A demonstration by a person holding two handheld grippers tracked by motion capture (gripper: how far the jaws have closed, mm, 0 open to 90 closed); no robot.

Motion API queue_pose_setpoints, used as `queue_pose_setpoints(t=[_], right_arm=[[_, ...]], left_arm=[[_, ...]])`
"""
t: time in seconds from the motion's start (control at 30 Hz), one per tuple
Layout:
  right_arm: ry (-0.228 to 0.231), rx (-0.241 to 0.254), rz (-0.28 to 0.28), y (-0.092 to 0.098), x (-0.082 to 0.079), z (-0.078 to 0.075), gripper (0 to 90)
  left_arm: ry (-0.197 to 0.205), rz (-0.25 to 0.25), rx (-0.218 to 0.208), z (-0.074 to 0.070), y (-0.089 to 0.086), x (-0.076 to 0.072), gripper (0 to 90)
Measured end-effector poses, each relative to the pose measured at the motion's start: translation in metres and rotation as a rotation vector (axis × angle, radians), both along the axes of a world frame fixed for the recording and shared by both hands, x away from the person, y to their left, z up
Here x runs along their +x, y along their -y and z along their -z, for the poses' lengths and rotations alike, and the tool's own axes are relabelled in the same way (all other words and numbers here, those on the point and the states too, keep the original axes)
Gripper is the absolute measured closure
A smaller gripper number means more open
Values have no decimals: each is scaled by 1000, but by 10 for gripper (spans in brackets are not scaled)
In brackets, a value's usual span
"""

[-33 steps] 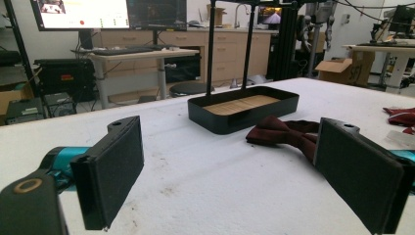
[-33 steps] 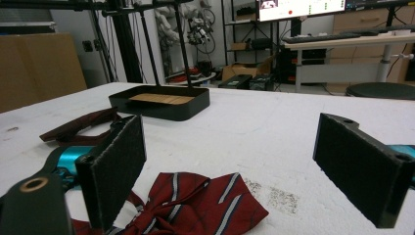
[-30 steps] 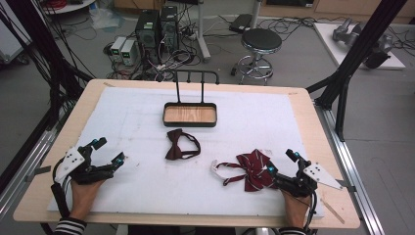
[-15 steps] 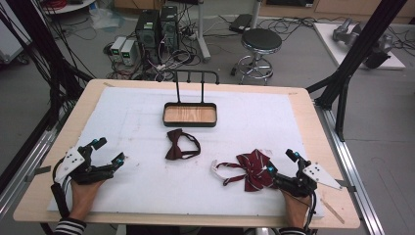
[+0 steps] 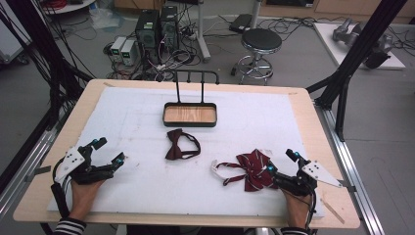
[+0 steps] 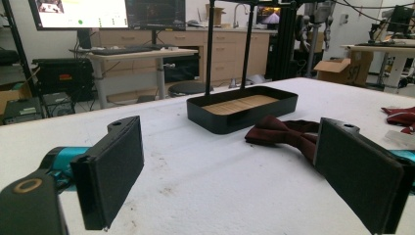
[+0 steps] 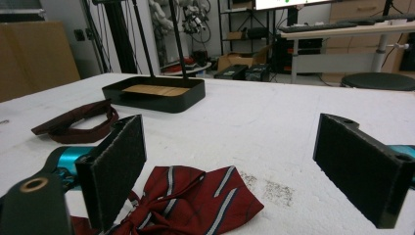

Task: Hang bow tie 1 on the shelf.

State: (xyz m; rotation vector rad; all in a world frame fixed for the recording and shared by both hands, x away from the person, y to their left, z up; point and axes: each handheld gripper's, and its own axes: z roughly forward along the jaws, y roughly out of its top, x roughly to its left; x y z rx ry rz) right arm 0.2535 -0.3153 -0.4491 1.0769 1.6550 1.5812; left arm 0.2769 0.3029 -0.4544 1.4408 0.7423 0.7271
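The right gripper (image 5: 282,169) is waiting with its jaws wide apart right at the striped bow tie (image 5: 252,169), which is lying well in front of the black tray (image 5: 190,114), so next it probably needs to close on it, while the left gripper (image 5: 108,151) is resting open too.

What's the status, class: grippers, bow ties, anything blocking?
Left gripper open, empty. Right gripper open beside striped bow tie. Plain bow tie untouched. Tray path clear.
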Motion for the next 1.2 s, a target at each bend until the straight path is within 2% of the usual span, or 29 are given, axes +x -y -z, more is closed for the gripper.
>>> queue_pose_setpoints(t=[0.13,0.37,0.57,0.93,1.2], right_arm=[[0,3,0,-1,-2,-8,115],[5,-43,-22,-6,-7,-27,115],[5,-77,-66,-11,-10,-43,115],[-70,-180,-126,-14,-7,-65,115],[-153,-289,-185,-22,-1,-74,115]], left_arm=[[1,2,0,0,0,0,117],[-3,7,0,0,0,0,117],[-5,8,0,0,0,0,117],[-6,8,1,0,0,1,117],[-4,10,2,0,0,1,117]])
